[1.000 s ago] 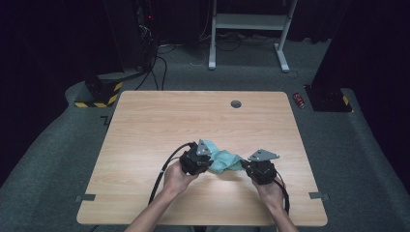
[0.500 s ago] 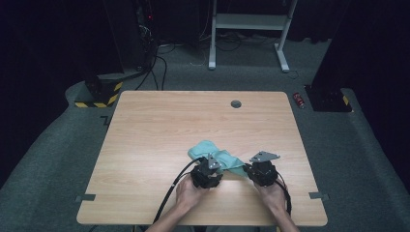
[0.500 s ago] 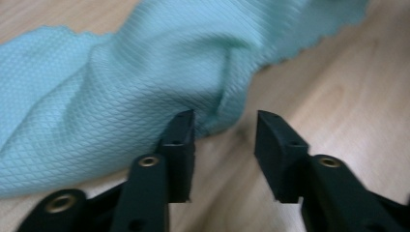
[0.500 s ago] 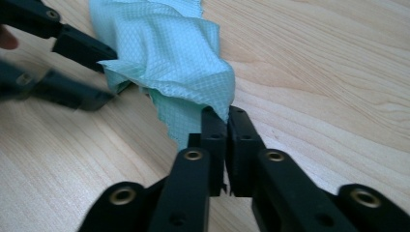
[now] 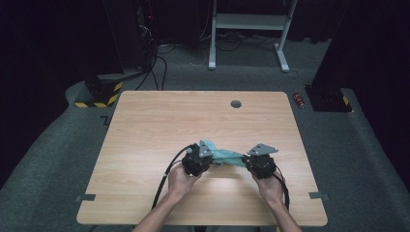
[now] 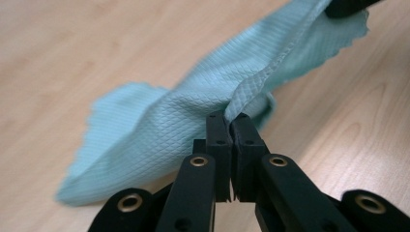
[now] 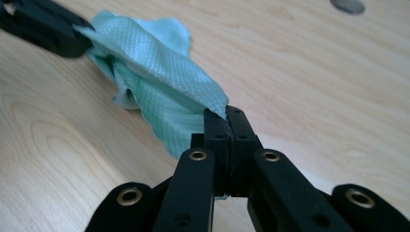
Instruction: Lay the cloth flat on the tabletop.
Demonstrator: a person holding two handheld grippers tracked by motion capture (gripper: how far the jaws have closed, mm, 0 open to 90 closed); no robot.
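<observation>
Pinching teal cloth (image 5: pixel 227 157), left gripper (image 6: pixel 231 121), right gripper (image 7: pixel 226 115), no readable writing

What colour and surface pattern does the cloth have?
Light teal cloth with a fine diamond weave, clearest in the left gripper view.

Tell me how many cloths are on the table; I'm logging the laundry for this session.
1. A teal cloth stretches between the left gripper and the right gripper, each pinching an edge, near the table's front. Nothing suggests a second cloth hidden beneath.

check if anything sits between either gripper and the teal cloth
Nothing visible does. The left gripper is shut on one edge of the teal cloth, and the right gripper is shut on another corner.
</observation>
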